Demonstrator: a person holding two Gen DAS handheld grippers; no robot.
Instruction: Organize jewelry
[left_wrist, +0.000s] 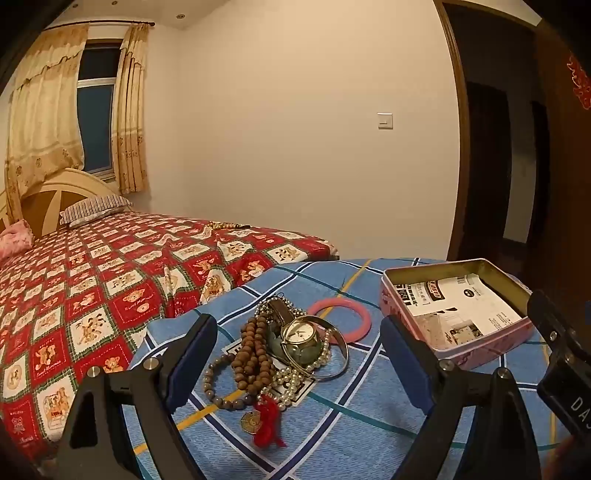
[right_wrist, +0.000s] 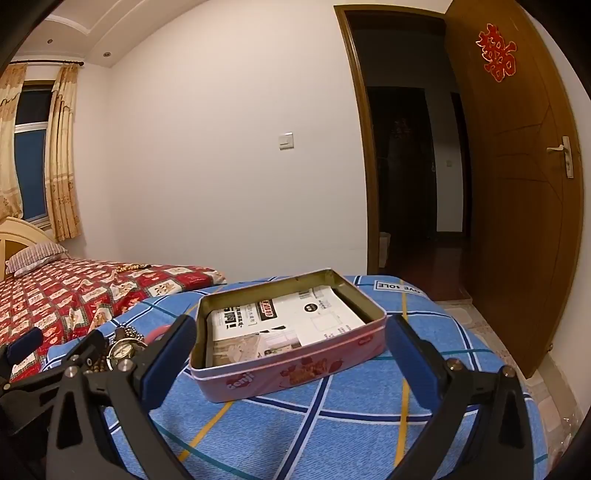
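jewelry pile (left_wrist: 284, 350), pink tin (right_wrist: 288, 373) — tools wide

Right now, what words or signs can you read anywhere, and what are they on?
"Senji": pink tin, front wall, blurry, so not certain.
"VE SOLE", upside down: white patch on the blue checked cloth.
Red double-happiness sign: brown door.
"DA": black part at the left wrist view's edge, cut off.
Papers in the tin: print too small to read.

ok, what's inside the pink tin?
The tin holds only printed paper lying flat across its floor; no jewelry in it. The pile sits outside on the blue cloth. What is under the paper is hidden.
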